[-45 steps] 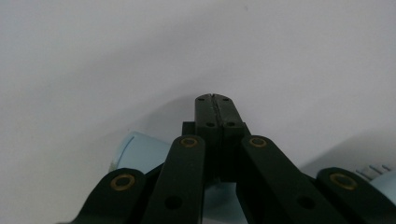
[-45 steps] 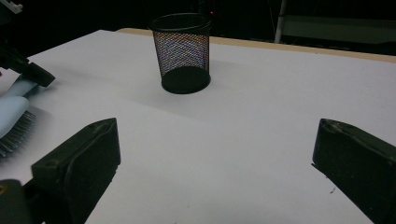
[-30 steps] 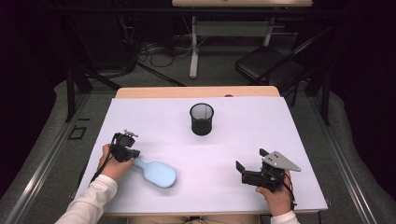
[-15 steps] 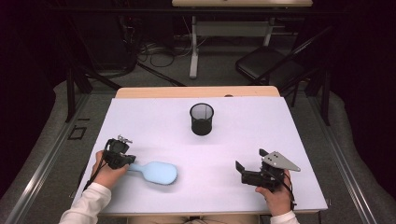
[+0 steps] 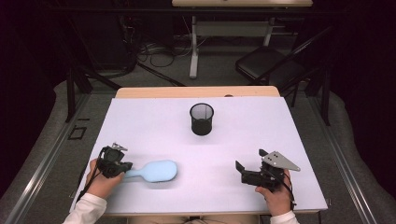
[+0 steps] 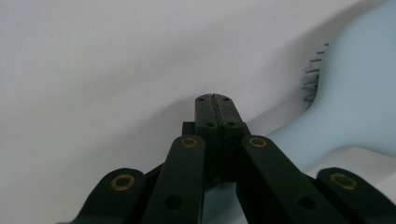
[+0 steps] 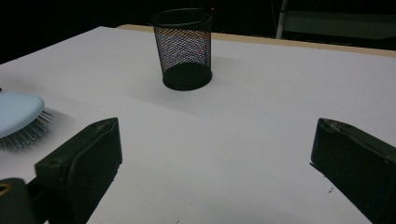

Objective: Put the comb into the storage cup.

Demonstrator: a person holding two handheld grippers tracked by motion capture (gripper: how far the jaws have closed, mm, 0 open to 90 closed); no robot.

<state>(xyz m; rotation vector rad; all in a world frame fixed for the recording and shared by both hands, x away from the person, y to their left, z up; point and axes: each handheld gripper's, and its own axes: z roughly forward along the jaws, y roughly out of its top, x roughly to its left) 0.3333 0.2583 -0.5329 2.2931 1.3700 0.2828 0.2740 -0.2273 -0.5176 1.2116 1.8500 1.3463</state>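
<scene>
Hairbrush (image 5: 156,171) lies on the white desk (image 5: 261,126), bristles down, toward its near left part, its handle pointing left. In the high view the left hand-held gripper (image 5: 122,165) sits at the handle's end, held low over the desk by the left hand (image 5: 100,179). In the left gripper view that gripper (image 6: 215,100) has its jaws pressed flat together with nothing between them; the pale blue brush (image 6: 348,112) lies just to the right of the closed tips, a few dark bristles showing under its edge. Whether the tips touch the handle cannot be told.

The right hand-held gripper (image 5: 239,169) rests near the front right of the desk, held by the right hand (image 5: 275,198), with its grey plate on top. It points left, toward the brush, and stands well apart from it. In the right gripper view its jaws (image 7: 212,149) are spread wide and hold nothing, with bare desk between them.

A black mesh cup (image 5: 201,119) stands upright near the middle of the desk, farther back, apart from both grippers and the brush. The right gripper view shows the cup (image 7: 184,49) ahead and the brush head (image 7: 18,116), bristles down, at the left edge.
</scene>
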